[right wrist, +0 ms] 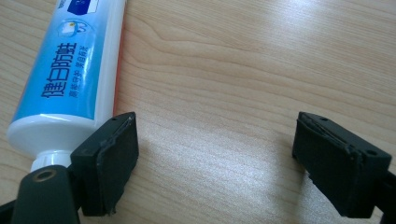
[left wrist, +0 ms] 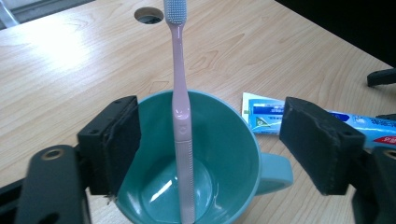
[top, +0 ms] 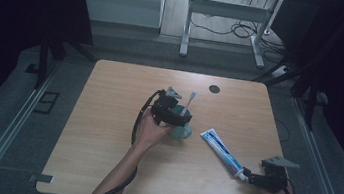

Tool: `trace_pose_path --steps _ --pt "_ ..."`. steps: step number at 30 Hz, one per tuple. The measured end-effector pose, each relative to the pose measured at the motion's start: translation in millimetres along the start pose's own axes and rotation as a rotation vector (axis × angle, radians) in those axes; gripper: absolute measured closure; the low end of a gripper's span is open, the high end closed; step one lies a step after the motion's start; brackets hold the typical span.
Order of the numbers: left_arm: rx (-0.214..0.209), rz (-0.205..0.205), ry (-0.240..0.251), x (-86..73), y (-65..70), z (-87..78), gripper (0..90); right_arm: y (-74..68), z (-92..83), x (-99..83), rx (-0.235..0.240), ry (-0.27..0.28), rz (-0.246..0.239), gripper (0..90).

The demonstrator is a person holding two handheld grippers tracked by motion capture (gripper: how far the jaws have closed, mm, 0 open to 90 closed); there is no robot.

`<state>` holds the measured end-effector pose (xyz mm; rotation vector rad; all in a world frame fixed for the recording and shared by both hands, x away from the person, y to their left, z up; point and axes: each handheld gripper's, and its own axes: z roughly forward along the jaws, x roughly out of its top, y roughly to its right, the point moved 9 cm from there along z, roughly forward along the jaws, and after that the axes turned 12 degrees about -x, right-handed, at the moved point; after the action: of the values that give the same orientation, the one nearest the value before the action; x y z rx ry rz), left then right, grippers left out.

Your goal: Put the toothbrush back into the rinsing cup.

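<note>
Two hand-held grippers stand with jaws apart: the left hand-held gripper (top: 171, 108) straddles a teal ceramic mug (left wrist: 196, 158) holding an upright pink toothbrush (left wrist: 180, 93); the right hand-held gripper (top: 250, 178) sits just beside the cap end of a blue-and-white toothpaste tube (top: 221, 151) lying diagonally on the table (top: 104, 133).

Teal mug with pink toothbrush, and toothpaste tube, on the wooden table.
The teal mug (left wrist: 205, 158) stood upright near the centre of the high view, handle toward the lower right in the left gripper view. A pink toothbrush (left wrist: 180, 93) stood in it, bristle head up, handle resting on the mug floor and leaning on the rim. The blue-and-white toothpaste tube (top: 221, 152) lay flat at lower right of the mug, apart from it, slanted, white cap end toward the lower right.
</note>
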<state>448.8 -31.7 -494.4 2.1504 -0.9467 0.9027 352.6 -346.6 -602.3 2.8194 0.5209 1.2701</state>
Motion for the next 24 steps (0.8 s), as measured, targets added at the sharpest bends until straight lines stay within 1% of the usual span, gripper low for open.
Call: trace_pose_path --steps 5,7,12,18,21,22,24 --pt "-0.001 -0.005 0.005 -0.2 0.6 -4.1 15.5 0.0 0.0 0.0 0.0 0.0 0.0 14.2" --pt "-0.011 -0.009 0.009 -0.8 1.6 -7.2 15.1 0.2 0.0 -0.1 0.0 0.0 -0.002 14.2" --pt "-0.009 -0.001 0.01 -4.1 2.6 -15.5 13.2 0.0 0.0 0.0 0.0 0.0 0.0 14.2" --pt "-0.011 0.005 0.005 -8.8 4.0 -21.3 11.2 0.0 0.0 0.0 0.0 0.0 0.0 14.2" --pt "-0.006 0.011 -0.005 -12.3 4.5 -24.7 10.9 0.0 0.0 0.0 0.0 0.0 -0.001 14.3" --pt "0.003 0.018 -0.012 -13.8 4.0 -26.8 9.1 0.0 0.0 0.0 0.0 0.0 -0.001 14.2" --pt "0.008 0.024 -0.016 -14.9 3.9 -29.5 8.3 0.0 0.0 0.0 0.0 0.0 -0.001 14.2"
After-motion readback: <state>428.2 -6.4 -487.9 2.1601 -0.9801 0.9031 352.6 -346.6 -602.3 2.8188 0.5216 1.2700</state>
